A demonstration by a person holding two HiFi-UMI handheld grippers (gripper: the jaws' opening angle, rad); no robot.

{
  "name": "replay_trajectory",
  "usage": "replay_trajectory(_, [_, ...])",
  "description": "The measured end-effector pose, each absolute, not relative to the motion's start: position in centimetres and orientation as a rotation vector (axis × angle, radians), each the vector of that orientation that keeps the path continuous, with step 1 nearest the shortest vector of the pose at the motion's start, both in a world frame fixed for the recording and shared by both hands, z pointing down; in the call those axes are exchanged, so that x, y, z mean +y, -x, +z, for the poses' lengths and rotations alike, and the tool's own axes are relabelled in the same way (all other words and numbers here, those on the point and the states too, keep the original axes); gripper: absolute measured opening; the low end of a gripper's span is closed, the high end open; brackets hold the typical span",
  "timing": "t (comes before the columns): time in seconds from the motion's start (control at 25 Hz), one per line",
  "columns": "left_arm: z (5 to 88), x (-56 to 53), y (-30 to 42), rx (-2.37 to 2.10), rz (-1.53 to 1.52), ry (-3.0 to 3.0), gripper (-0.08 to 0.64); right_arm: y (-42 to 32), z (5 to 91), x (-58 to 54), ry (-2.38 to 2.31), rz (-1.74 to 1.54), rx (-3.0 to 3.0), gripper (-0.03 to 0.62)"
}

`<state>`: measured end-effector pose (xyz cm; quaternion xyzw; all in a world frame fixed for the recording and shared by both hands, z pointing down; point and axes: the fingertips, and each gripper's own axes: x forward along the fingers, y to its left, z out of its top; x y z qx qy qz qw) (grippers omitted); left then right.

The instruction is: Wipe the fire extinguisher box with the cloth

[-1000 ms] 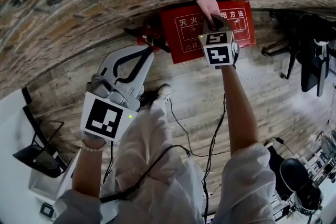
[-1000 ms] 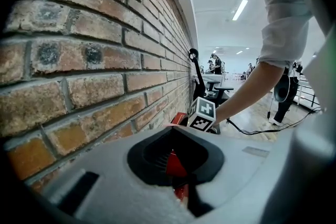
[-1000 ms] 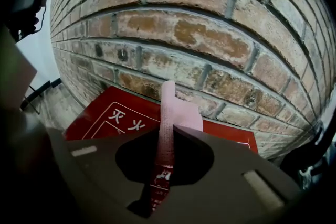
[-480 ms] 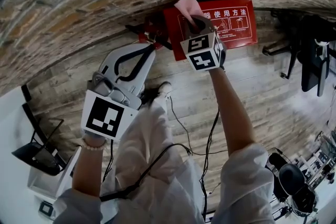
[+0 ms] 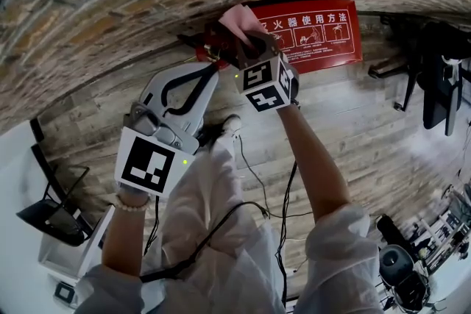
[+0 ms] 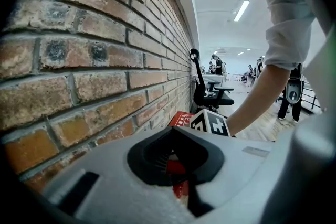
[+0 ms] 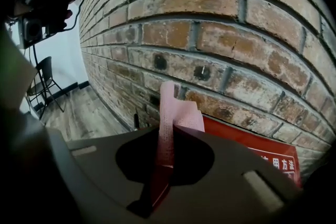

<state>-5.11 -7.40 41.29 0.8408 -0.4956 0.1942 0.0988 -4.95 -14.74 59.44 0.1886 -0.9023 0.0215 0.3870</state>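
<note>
The red fire extinguisher box (image 5: 320, 33) stands on the wooden floor against the brick wall (image 5: 110, 4); its white-printed lid also shows in the right gripper view (image 7: 257, 149). My right gripper (image 5: 246, 37) is shut on a pink cloth (image 5: 237, 17) and presses it at the box's left end. In its own view the cloth (image 7: 178, 113) sticks up from between the jaws (image 7: 167, 132). My left gripper (image 5: 210, 70) hangs just left of the box, jaws together, holding nothing. From the left gripper view (image 6: 177, 136), a bit of red box (image 6: 181, 119) shows past the tips.
Black and red hardware (image 5: 200, 48) lies at the box's left corner. Cables (image 5: 254, 180) trail over the floor by my white trouser legs. Black office chairs (image 5: 434, 77) stand at the right, and a black stand (image 5: 55, 217) at the lower left.
My right gripper has slid the pink cloth leftward along the box, from its middle to its left end. The left gripper has stayed where it was.
</note>
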Motion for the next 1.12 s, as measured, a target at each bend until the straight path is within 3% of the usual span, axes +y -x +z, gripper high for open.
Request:
replay_trajectory(0.56, [41.5, -7.8, 4.3, -1.45, 0.574, -2.486, -0.002, 1.7, 55.4, -15.3, -0.598, -0.002, -2.388, 0.018])
replay_trajectory(1.12, [41.5, -9.3, 2.0, -1.411, 0.571, -2.524, -0.002, -15.6, 52.9, -25.3, -1.032, 0.015, -2.188, 0.018])
